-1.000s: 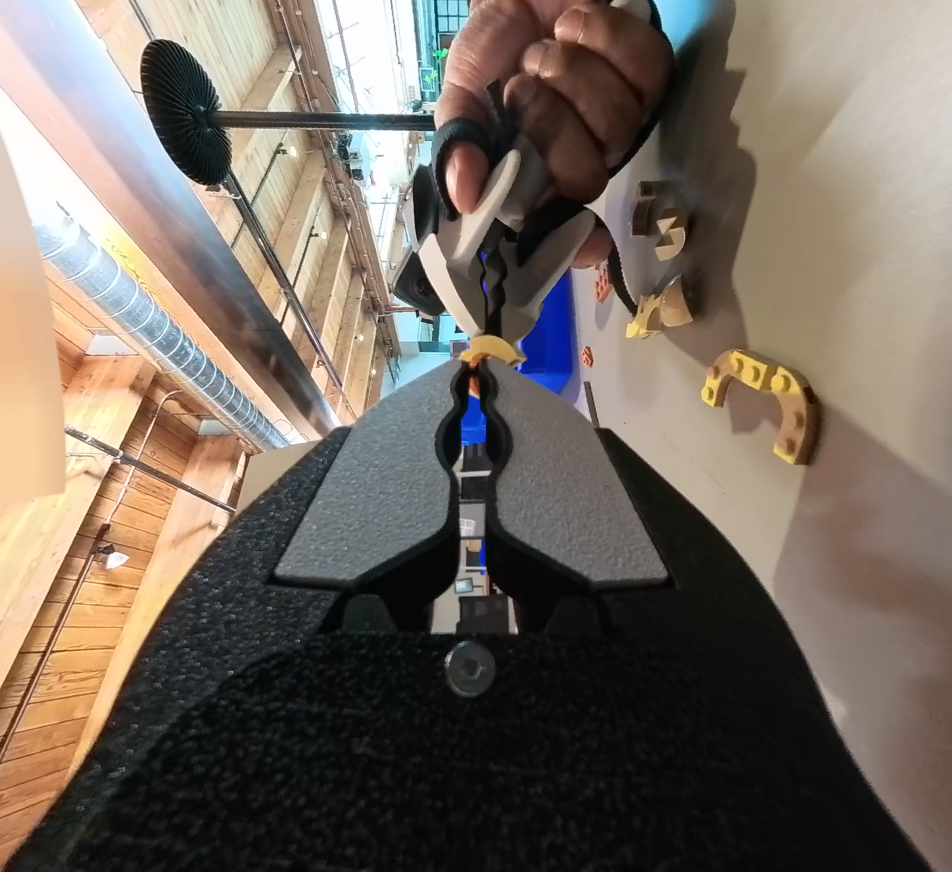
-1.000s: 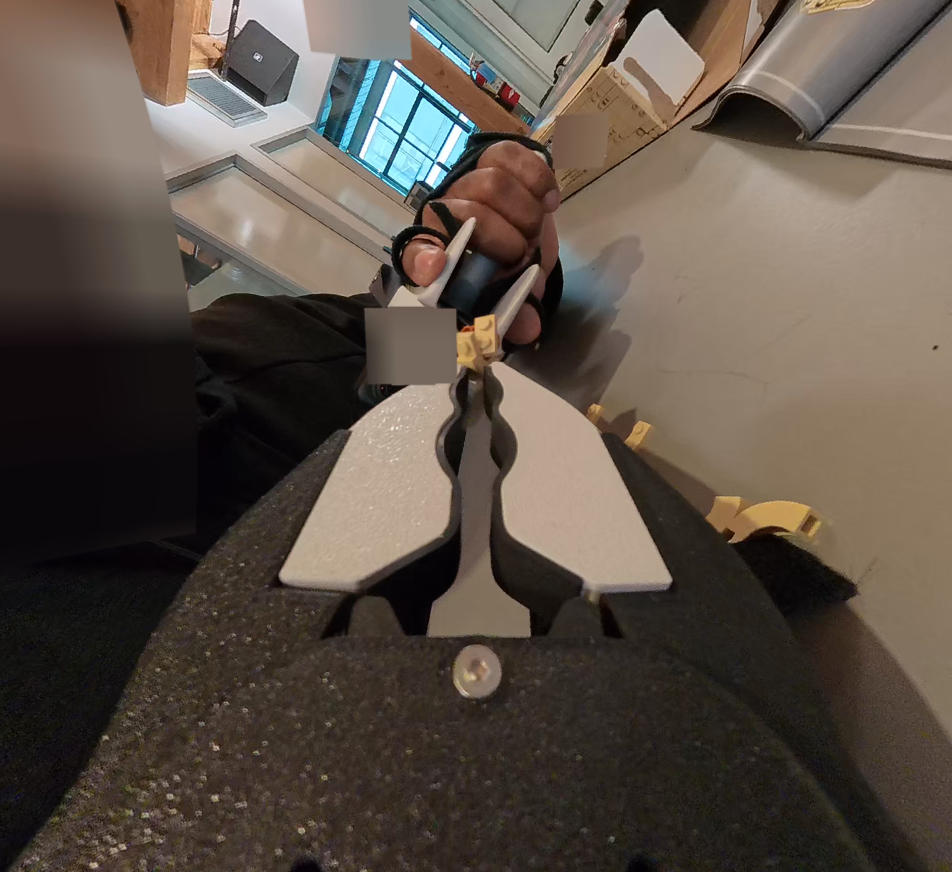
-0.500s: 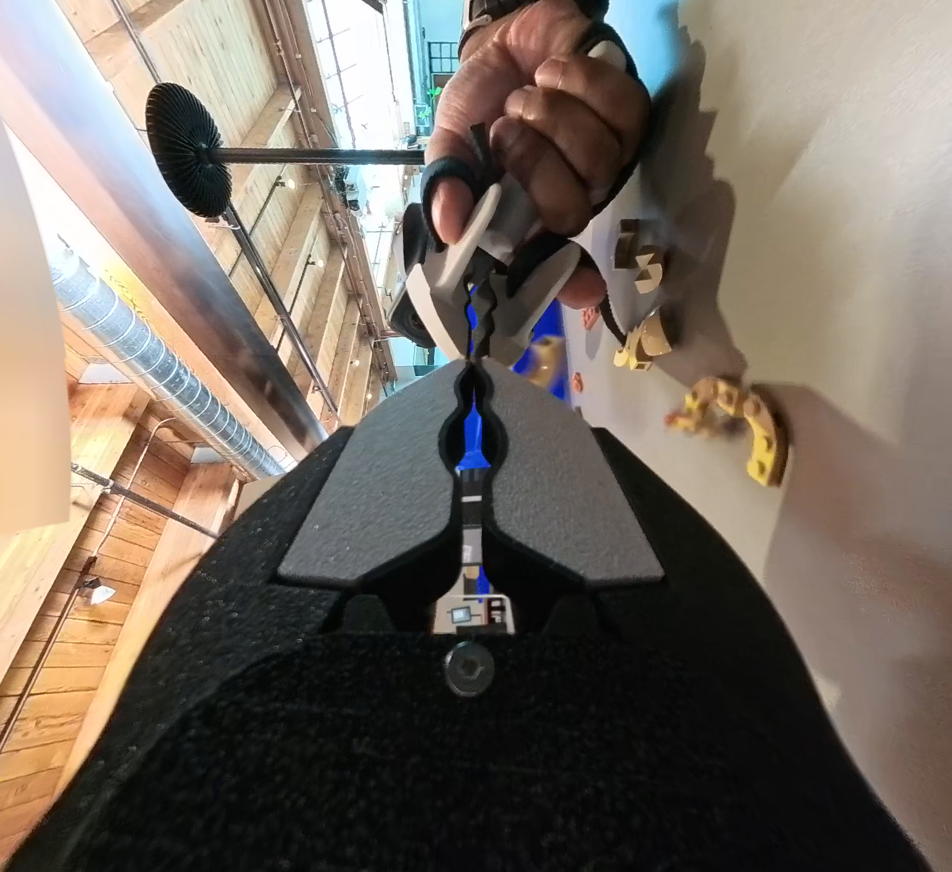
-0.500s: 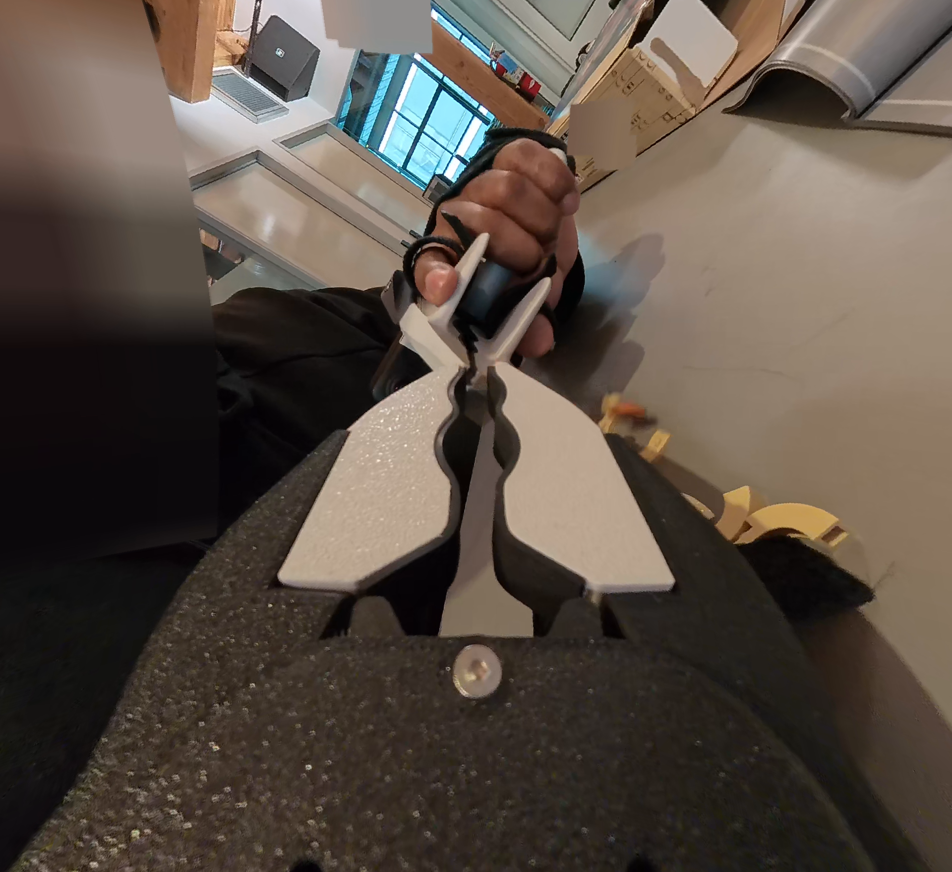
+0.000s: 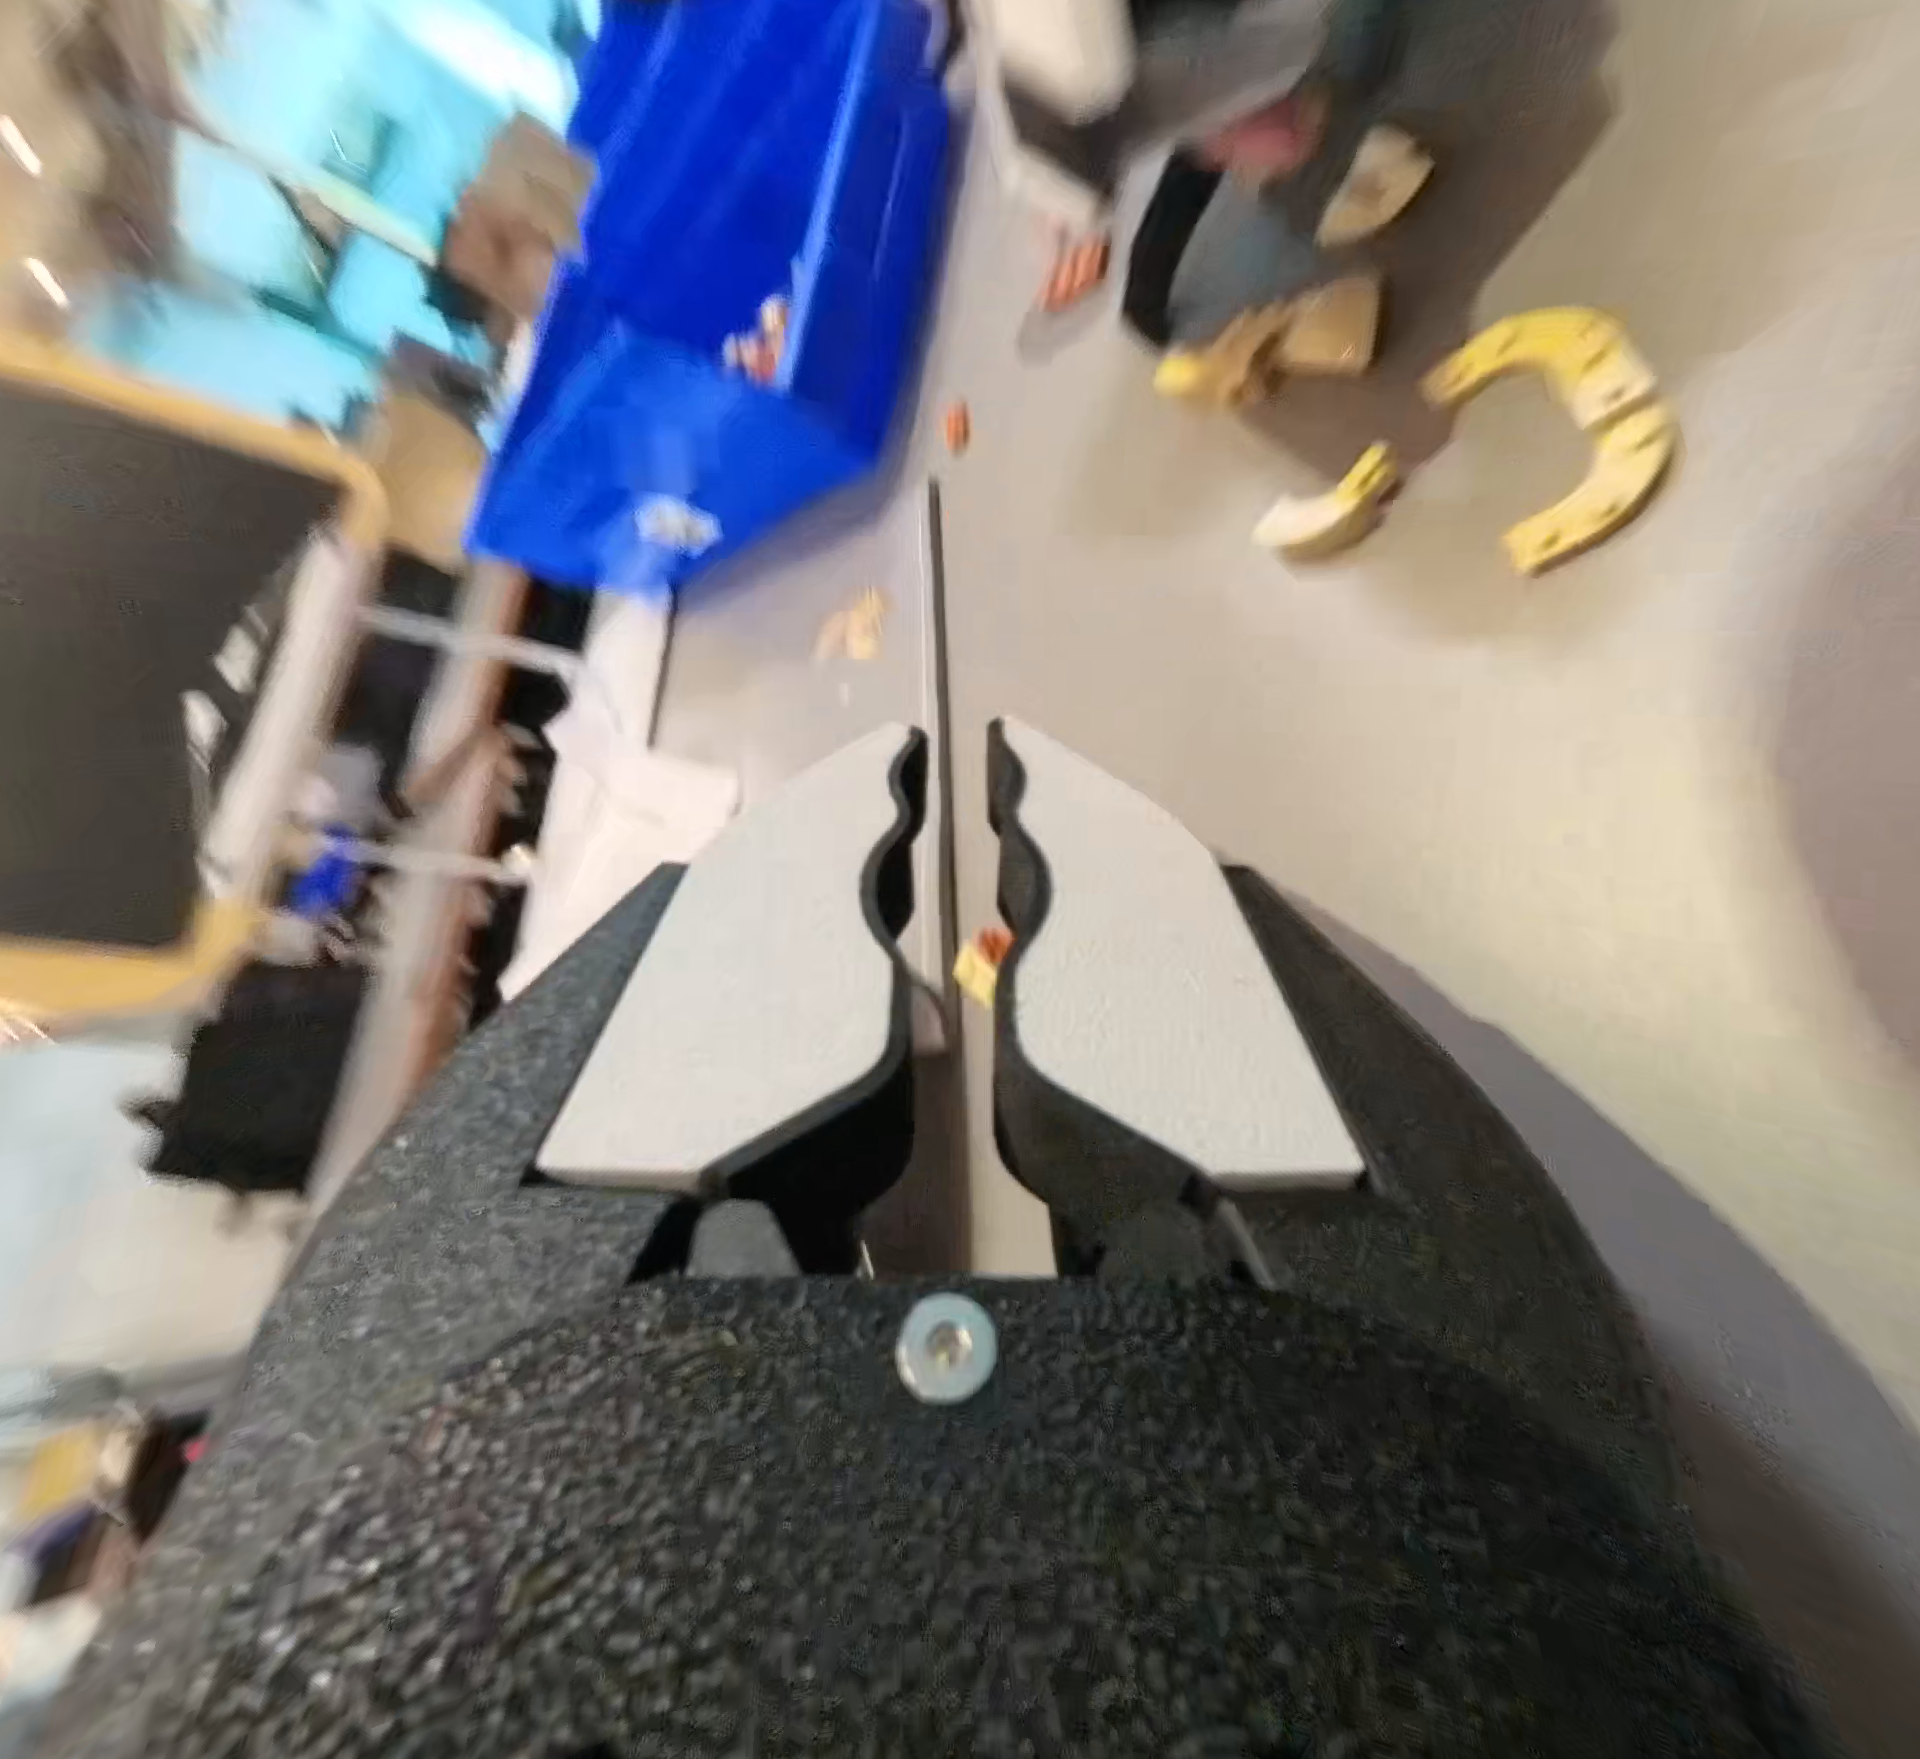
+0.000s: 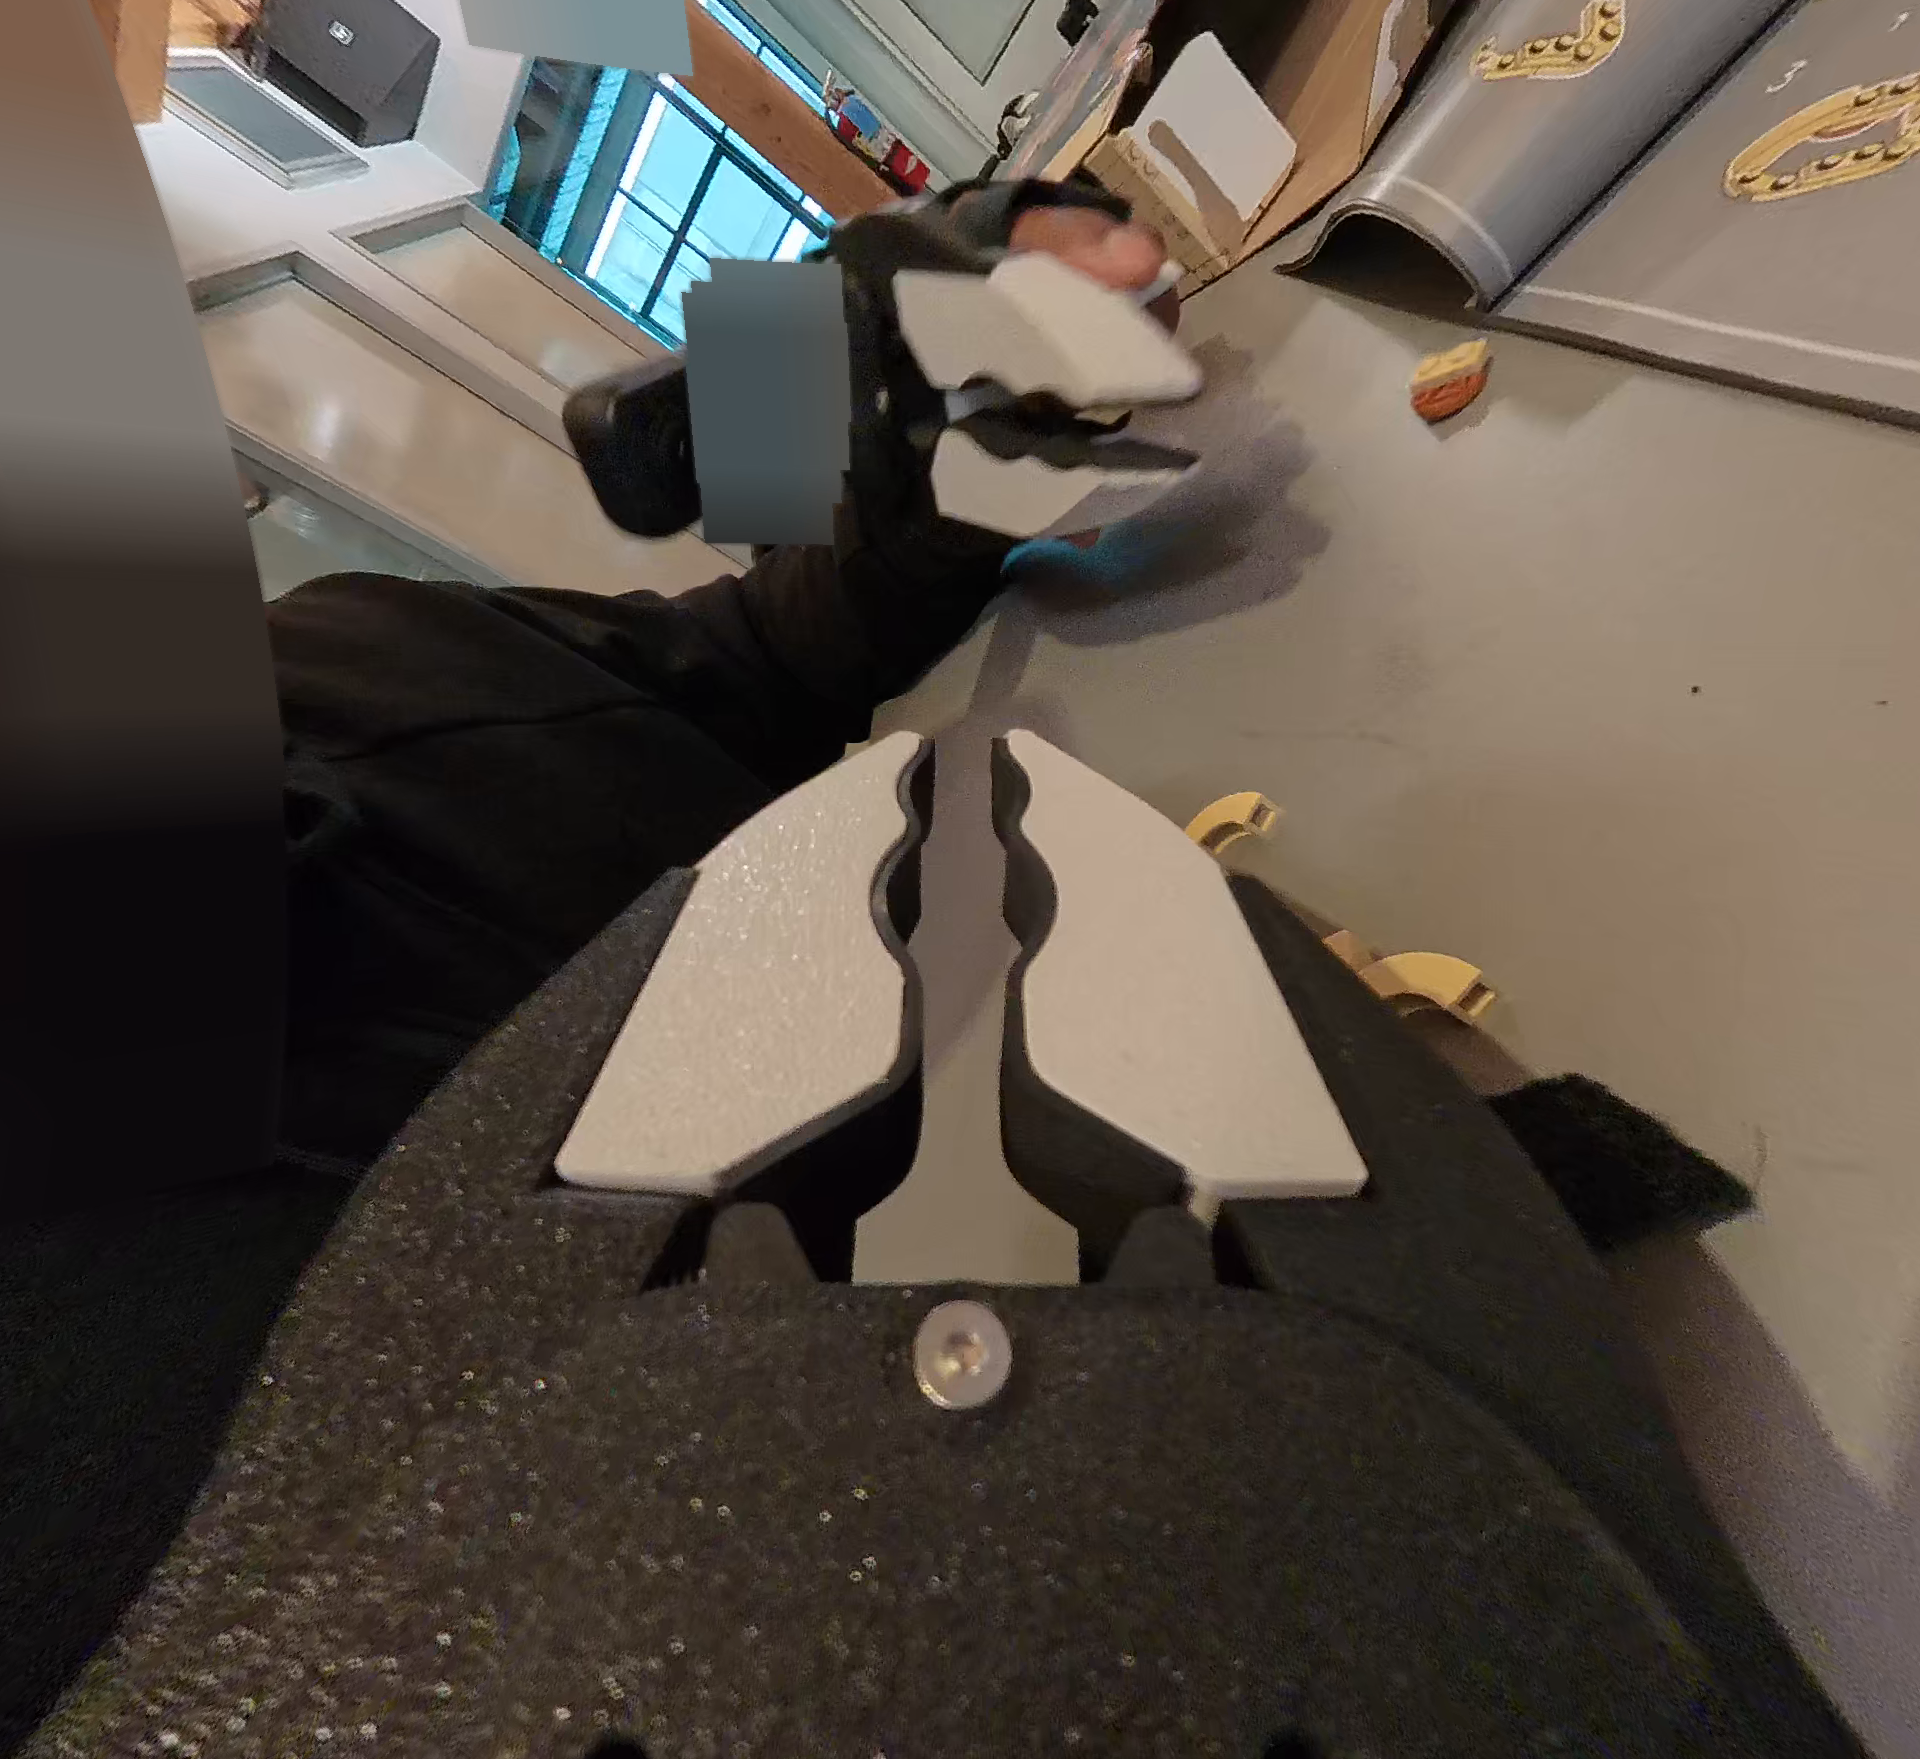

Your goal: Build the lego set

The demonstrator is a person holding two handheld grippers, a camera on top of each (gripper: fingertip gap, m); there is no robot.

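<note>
My left gripper (image 5: 954, 745) is slightly open with nothing between its tips, and its view is blurred. A small yellow and orange piece (image 5: 982, 961) shows through the gap, against the table. Yellow arch pieces (image 5: 1558, 442) and tan pieces (image 5: 1278, 338) lie ahead to the right. My right gripper (image 6: 961, 753) is slightly open and empty over the grey table (image 6: 1558, 722). The right wrist view shows the left gripper (image 6: 1039, 390) farther off, in a hand, with its jaws apart. A small yellow and orange piece (image 6: 1449, 379) lies on the table beyond it.
A blue bin (image 5: 727, 275) stands at the table's far edge, with small orange bits (image 5: 1075, 275) beside it. An open instruction booklet (image 6: 1662, 182) and a cardboard box (image 6: 1351, 47) are at the back. Tan arch pieces (image 6: 1231, 821) lie by my right gripper.
A second ago both grippers pinched a small yellow piece between their meeting tips. They have moved apart and both jaws have opened a little. The left gripper has swung down toward the table.
</note>
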